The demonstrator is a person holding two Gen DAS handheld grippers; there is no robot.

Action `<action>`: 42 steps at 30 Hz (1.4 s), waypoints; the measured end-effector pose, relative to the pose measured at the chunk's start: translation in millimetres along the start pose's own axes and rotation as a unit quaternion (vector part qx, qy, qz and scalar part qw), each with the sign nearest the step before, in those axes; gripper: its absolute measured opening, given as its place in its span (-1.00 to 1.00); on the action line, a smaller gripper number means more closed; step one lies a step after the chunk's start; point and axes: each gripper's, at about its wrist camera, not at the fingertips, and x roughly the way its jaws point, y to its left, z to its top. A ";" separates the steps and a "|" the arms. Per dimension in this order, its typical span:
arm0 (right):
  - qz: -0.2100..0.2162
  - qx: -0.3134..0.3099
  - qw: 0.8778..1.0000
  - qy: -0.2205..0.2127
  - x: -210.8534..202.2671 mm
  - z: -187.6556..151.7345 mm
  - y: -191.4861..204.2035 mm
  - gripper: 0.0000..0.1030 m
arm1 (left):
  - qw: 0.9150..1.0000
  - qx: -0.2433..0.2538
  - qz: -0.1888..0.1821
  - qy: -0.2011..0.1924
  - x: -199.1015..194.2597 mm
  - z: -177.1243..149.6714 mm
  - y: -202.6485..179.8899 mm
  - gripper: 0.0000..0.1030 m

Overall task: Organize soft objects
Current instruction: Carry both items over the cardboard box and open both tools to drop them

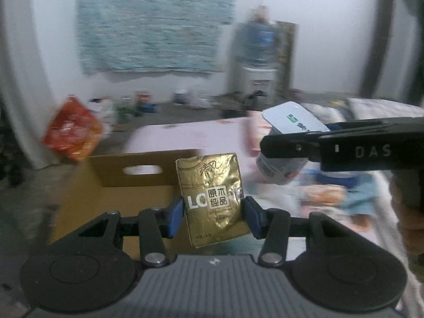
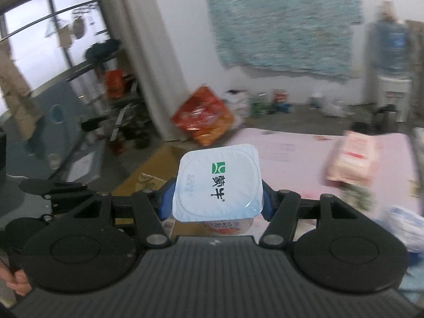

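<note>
My left gripper point(image 1: 213, 216) is shut on a gold tissue pack point(image 1: 213, 196) and holds it upright above an open cardboard box point(image 1: 127, 175). My right gripper point(image 2: 214, 198) is shut on a white yogurt cup point(image 2: 217, 182) with a green logo on its lid. In the left wrist view the right gripper point(image 1: 286, 147) reaches in from the right with the yogurt cup point(image 1: 291, 122) above the pink table point(image 1: 190, 137). The left gripper's body shows at the left edge of the right wrist view.
A pink packet point(image 2: 355, 159) and a white and blue packet point(image 2: 408, 225) lie on the pink table point(image 2: 291, 153). An orange bag point(image 2: 204, 116) leans on the floor by a curtain. The cardboard box point(image 2: 148, 175) stands left of the table. Bottles line the far wall.
</note>
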 end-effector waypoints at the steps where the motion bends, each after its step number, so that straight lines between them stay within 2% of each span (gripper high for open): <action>1: 0.013 0.001 1.000 0.006 15.4 6.5 12.4 0.16 | 1.000 -0.005 0.014 0.004 3.5 2.4 15.0 -0.02; 6: 0.046 0.009 0.998 0.044 97.7 30.7 53.8 0.16 | 0.998 -0.012 0.065 0.022 34.2 7.1 75.3 -0.02; 12: 0.041 0.024 0.994 0.101 207.0 36.7 78.3 0.16 | 0.993 0.002 0.105 0.060 103.0 6.7 126.1 -0.02; 18: 0.017 0.042 0.988 0.151 303.4 27.1 87.6 0.16 | 0.988 0.016 0.112 0.108 169.4 1.1 151.0 -0.02; 22: 0.002 0.048 0.985 0.167 352.1 20.0 84.9 0.16 | 0.986 0.024 0.117 0.120 195.7 -4.1 160.2 -0.02; 28: -0.008 0.067 0.983 0.171 400.3 9.8 74.0 0.16 | 0.983 0.024 0.130 0.130 222.1 -7.4 163.3 -0.01; 34: -0.006 0.070 0.984 0.164 424.6 -2.0 64.1 0.22 | 0.980 0.017 0.148 0.134 236.4 -8.2 165.8 0.12; 40: 0.000 0.070 0.985 0.157 418.2 -5.3 52.9 0.23 | 0.979 0.018 0.151 0.139 237.1 -9.7 166.0 0.13; 42: 0.006 0.082 0.985 0.151 411.9 -3.2 47.2 0.23 | 0.979 0.013 0.150 0.139 237.8 -7.2 169.5 0.19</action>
